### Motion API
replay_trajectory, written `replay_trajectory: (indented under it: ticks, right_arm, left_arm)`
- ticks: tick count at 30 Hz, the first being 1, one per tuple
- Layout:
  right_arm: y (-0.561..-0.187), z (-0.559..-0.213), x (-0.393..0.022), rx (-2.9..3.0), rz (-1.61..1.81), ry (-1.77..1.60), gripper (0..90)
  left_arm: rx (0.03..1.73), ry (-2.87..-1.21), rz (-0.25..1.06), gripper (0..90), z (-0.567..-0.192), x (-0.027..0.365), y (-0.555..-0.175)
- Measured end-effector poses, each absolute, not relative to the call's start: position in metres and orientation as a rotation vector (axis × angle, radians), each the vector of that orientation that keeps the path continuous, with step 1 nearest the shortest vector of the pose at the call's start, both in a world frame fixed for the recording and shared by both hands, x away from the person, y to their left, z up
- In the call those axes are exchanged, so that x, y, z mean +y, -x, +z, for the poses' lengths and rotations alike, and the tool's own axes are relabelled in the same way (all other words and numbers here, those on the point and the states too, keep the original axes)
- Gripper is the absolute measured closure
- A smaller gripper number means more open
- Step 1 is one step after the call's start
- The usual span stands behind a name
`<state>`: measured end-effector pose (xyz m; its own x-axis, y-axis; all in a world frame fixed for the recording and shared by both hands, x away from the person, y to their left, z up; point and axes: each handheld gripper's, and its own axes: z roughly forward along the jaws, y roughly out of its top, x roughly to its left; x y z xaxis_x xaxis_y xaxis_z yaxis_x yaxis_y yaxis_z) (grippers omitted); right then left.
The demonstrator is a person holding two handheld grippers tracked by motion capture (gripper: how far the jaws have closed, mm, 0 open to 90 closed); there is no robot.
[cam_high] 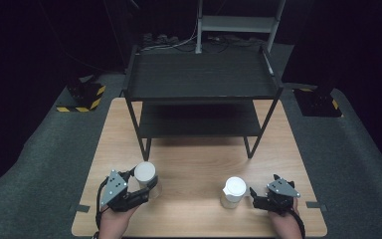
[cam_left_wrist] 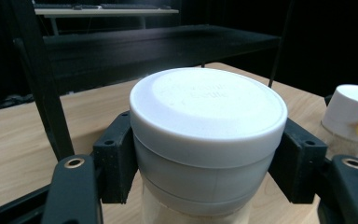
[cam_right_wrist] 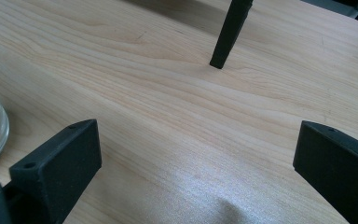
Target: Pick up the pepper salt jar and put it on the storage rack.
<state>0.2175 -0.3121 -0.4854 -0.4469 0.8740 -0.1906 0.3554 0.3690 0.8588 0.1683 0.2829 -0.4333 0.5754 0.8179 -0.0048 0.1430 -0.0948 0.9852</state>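
- The left gripper (cam_high: 146,185) is clenched on the clear plastic jar with the flat white screw lid (cam_high: 145,175); in the left gripper view its two black jaws press the jar (cam_left_wrist: 208,140) from both sides, just under the lid's rim.
- The jar stands upright on the pale wooden table (cam_high: 199,164), squarely between the jaws, so the grasp looks centred; I judge it sound enough to lift.
- To do the lift well, keep the squeeze on the collar below the lid, not on the lid itself, which could turn or slip.
- Raise it straight up before carrying it anywhere, so the base does not drag on the wood.
- Ahead of the left gripper stands the black two-tier metal shelf (cam_high: 204,74); one of its thin legs (cam_left_wrist: 46,93) is close on the jaws' left, so any forward move should steer clear of it.
- The right gripper (cam_high: 254,195) is released, its jaws spread wide over bare wood in the right gripper view.
- The second clear jar with a white spouted cap (cam_high: 233,192) stands just beside the right gripper, off its left jaw and not between the jaws; the gripper needs to swing toward it before closing.
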Motion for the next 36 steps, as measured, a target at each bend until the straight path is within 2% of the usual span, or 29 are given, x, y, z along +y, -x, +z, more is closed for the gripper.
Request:
replay_trajectory:
  ticks: [12, 20, 36]
  right_arm:
    - [-0.218, -0.485, -0.312, 1.978, 1.013, -1.061, 0.0]
    - [-0.218, -0.485, -0.312, 1.976, 1.014, -1.063, 0.0]
    - [-0.218, -0.485, -0.312, 1.974, 1.013, -1.064, 0.0]
  left_arm:
    - [0.801, -1.586, 0.707, 33.7, -0.409, 0.273, -0.179]
    - [0.775, -1.556, 0.668, 33.7, -0.391, 0.273, -0.19]
    - [0.741, -1.563, 0.708, 33.7, -0.345, 0.265, -0.206]
